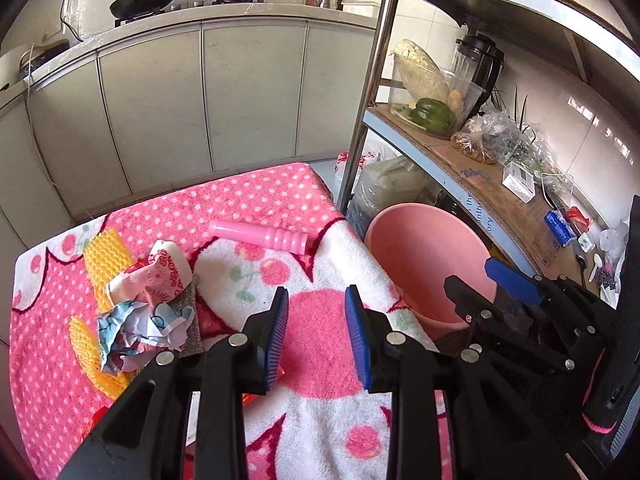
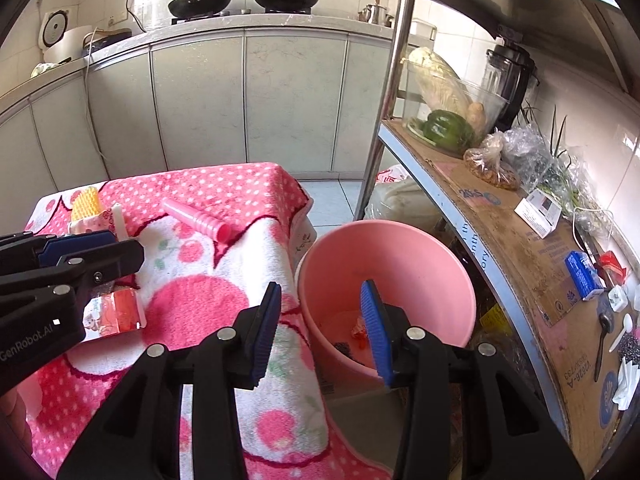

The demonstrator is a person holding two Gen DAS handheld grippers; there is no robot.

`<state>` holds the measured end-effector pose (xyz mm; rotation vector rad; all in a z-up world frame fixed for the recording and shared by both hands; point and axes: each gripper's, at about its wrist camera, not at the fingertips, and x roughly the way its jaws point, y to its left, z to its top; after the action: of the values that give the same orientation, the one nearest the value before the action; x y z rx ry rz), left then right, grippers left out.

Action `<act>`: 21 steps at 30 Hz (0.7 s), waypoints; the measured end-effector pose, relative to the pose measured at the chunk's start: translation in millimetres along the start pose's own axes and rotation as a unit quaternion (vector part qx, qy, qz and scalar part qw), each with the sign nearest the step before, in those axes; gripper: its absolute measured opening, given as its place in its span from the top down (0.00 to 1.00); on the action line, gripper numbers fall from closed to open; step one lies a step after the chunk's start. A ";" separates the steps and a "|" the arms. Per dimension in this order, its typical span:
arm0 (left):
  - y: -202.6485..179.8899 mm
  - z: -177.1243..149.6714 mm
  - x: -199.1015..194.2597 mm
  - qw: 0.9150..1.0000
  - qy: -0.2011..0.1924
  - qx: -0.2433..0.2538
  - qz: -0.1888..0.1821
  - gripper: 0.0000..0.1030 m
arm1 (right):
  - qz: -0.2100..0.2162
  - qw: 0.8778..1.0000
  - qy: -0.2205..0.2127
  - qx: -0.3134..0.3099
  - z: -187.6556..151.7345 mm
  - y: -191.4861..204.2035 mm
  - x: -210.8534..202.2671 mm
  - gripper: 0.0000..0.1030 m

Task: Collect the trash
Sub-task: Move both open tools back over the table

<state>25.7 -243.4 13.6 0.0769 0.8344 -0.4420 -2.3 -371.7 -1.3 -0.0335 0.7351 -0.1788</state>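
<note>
A pink bucket (image 2: 400, 264) stands on the floor right of the towel-covered table (image 2: 208, 280); small red and dark scraps (image 2: 360, 334) lie in its bottom. Crumpled wrappers (image 1: 140, 324) and a patterned paper cup (image 1: 168, 264) lie at the table's left on a yellow mat. A pink ribbed tube (image 1: 260, 236) lies further back. A red packet (image 2: 120, 312) lies under the left gripper. My left gripper (image 1: 316, 332) is open and empty above the towel. My right gripper (image 2: 320, 328) is open and empty over the bucket's left rim.
A metal shelf rack (image 2: 500, 208) stands right of the bucket with vegetables, bags, boxes and a blender. Grey kitchen cabinets (image 2: 240, 100) with woks on the counter run along the back. Bags sit under the rack (image 1: 384, 184).
</note>
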 end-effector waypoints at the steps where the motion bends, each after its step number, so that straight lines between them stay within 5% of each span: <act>1: 2.2 -1.3 -2.3 1.000 -0.001 -0.001 0.002 0.73 | 0.001 1.000 -0.002 -0.003 0.3 3.1 -1.3 0.59; 21: 37.3 -24.2 -30.8 0.999 -0.011 -0.023 0.024 0.72 | 0.011 0.999 -0.012 -0.041 2.0 42.3 -12.5 0.59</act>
<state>5.9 -193.2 15.8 0.0490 0.8202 -0.3773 -3.7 -328.0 4.6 -0.1059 0.7177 -0.1260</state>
